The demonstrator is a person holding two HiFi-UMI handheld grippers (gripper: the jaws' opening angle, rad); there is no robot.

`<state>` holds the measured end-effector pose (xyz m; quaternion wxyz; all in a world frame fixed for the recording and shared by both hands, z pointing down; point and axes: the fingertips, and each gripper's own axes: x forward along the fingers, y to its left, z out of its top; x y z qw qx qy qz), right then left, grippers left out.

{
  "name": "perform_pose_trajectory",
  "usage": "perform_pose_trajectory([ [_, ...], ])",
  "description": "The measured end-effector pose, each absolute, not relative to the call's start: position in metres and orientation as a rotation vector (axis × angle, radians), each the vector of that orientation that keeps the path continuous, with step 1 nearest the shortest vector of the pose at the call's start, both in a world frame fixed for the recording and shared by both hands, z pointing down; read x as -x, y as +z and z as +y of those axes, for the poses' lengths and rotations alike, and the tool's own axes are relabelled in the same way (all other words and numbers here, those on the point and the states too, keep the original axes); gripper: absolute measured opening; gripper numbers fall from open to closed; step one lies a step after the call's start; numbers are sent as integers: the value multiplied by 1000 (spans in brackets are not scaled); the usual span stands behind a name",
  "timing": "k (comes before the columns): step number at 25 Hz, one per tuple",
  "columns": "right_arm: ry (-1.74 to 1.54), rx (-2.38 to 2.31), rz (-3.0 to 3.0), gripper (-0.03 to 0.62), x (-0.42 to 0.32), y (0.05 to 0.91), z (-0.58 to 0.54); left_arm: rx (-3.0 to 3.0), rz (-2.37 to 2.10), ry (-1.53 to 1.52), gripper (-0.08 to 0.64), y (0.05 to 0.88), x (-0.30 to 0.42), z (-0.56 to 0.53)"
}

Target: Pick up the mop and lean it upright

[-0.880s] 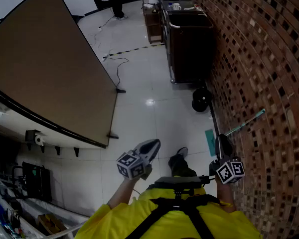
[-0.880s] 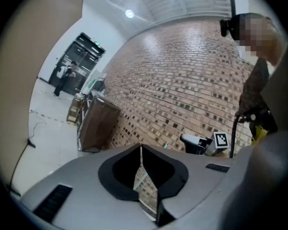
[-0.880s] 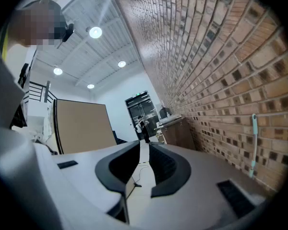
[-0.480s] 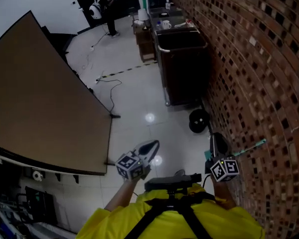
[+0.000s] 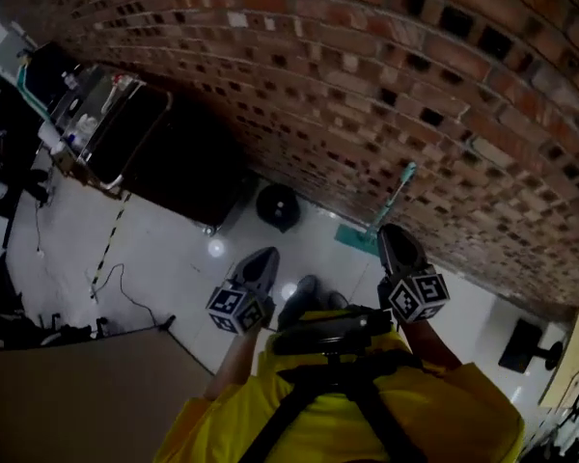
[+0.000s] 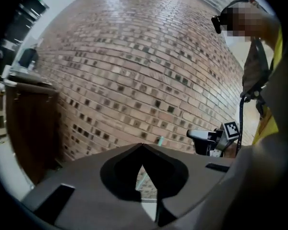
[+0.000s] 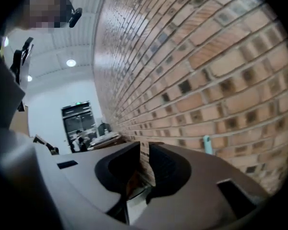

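Note:
The mop leans against the brick wall: its thin handle ends in a teal tip, and its teal head rests on the white floor. My right gripper is just beside the lower handle, apart from it. Its jaws stand a sliver apart with only wall showing between them, and the mop's teal tip is off to their right. My left gripper hangs lower left of the mop, shut and empty. The mop tip shows beyond it.
The brick wall fills the far side. A dark cart stands against it at the left, and a round black object sits on the floor beside it. A cable trails across the white floor at left. My shoe is between the grippers.
The head view has swung round to face the brick wall. The mop handle now stands steeper against the wall. Both grippers stay low in front of my body.

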<state>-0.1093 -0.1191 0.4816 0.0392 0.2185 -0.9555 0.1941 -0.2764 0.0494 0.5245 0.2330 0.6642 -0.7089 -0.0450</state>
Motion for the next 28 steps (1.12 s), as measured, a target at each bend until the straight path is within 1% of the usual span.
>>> perform_pose_trajectory([
  [3, 573, -950, -2894, 63, 63, 478, -144, -1998, -1843, 45, 4, 534, 267, -31],
  [5, 618, -1148, -2822, 63, 28, 487, -143, -2095, -1773, 151, 5, 545, 250, -76],
  [6, 644, -1234, -2782, 64, 13, 491, -139, -2139, -1734, 185, 62, 553, 239, -97],
  [7, 663, -1309, -2747, 63, -1, 495, -138, -2185, -1695, 202, 222, 560, 228, -118],
  [8, 675, -1374, -2716, 63, -11, 498, -137, -2230, -1661, 202, 278, 565, 217, -139],
  [12, 695, -1531, -2649, 63, -39, 513, -139, -2350, -1622, 206, 275, 580, 181, -223],
  [14, 685, -1574, -2650, 63, -56, 512, -144, -2343, -1637, 213, 242, 595, 165, -258],
  [19, 662, -1626, -2580, 63, -117, 514, -149, -2246, -1700, 257, 242, 649, 129, -326],
  [20, 665, -1626, -2566, 63, -126, 518, -149, -2211, -1717, 263, 195, 659, 125, -336],
  [21, 672, -1627, -2554, 64, -133, 521, -148, -2172, -1739, 270, 130, 670, 124, -344],
  [22, 680, -1628, -2544, 64, -139, 523, -148, -2134, -1763, 276, 107, 680, 122, -352],
  [28, 692, -1564, -2553, 63, -156, 527, -150, -2016, -1999, 192, 123, 689, 119, -371],
])
